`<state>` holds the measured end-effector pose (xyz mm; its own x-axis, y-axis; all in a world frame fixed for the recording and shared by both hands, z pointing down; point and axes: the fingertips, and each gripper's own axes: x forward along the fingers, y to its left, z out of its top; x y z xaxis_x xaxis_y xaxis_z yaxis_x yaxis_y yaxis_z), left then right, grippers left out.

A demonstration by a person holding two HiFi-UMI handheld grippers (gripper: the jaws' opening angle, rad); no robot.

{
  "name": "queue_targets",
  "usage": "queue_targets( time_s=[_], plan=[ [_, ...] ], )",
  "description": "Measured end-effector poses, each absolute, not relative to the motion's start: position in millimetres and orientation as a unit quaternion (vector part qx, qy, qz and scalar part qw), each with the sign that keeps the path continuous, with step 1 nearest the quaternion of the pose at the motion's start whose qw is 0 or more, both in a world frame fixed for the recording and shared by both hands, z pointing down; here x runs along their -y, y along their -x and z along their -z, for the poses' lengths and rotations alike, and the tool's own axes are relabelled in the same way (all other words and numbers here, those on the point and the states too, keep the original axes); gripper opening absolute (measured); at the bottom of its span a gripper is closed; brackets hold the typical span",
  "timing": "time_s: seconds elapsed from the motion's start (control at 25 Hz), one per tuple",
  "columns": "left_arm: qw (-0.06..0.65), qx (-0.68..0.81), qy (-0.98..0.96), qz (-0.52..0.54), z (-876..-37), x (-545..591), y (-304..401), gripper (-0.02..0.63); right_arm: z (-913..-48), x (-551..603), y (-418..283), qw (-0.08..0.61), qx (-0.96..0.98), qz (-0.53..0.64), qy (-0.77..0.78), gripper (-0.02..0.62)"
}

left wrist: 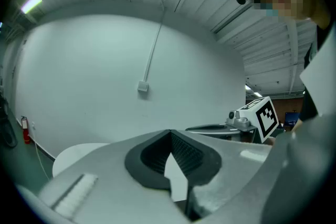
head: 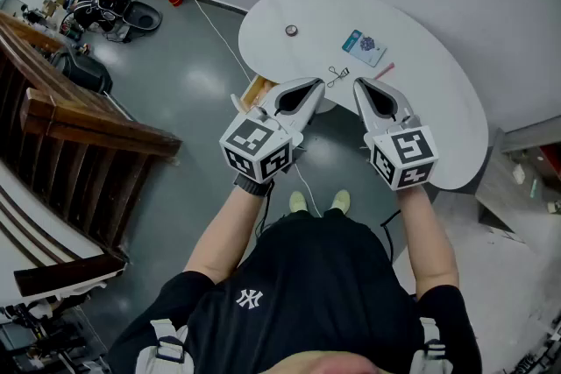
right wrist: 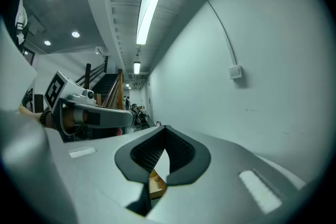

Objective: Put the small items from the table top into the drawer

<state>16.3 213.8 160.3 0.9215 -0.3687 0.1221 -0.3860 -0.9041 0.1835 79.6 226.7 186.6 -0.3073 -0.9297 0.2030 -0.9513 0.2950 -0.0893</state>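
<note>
Small items lie on the white round table (head: 438, 109): a small round object (head: 291, 31), a teal packet (head: 364, 46), a black wire clip (head: 337, 74) and a thin pink stick (head: 384, 70). A wooden drawer (head: 256, 90) stands out a little at the table's near left edge. Both grippers are held side by side above the table's near edge, pointing almost level towards the wall. My left gripper (head: 316, 84) (left wrist: 170, 131) is shut with nothing in it. My right gripper (head: 359, 84) (right wrist: 165, 127) is shut and holds nothing. Neither gripper view shows the small items.
A plain white wall rises behind the table. A wooden staircase (head: 79, 127) runs along the left, with bags and gear (head: 105, 13) on the grey floor beyond it. The person's feet (head: 317, 202) stand close to the table.
</note>
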Motion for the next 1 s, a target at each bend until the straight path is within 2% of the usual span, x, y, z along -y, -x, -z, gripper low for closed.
queue_targets(
  time_s=[0.44, 1.0],
  plan=[
    [0.102, 0.199, -0.973, -0.059, -168.7, -224.9, -35.5, 0.0, -187.5, -236.2, -95.6, 0.051, 0.806, -0.098, -0.581, 0.023],
    [0.113, 0.207, -0.968, -0.085, -206.2, -226.8, -53.8, 0.0, -197.4, -238.4, -137.9, -0.008, 0.815, -0.133, -0.564, 0.026]
  ],
)
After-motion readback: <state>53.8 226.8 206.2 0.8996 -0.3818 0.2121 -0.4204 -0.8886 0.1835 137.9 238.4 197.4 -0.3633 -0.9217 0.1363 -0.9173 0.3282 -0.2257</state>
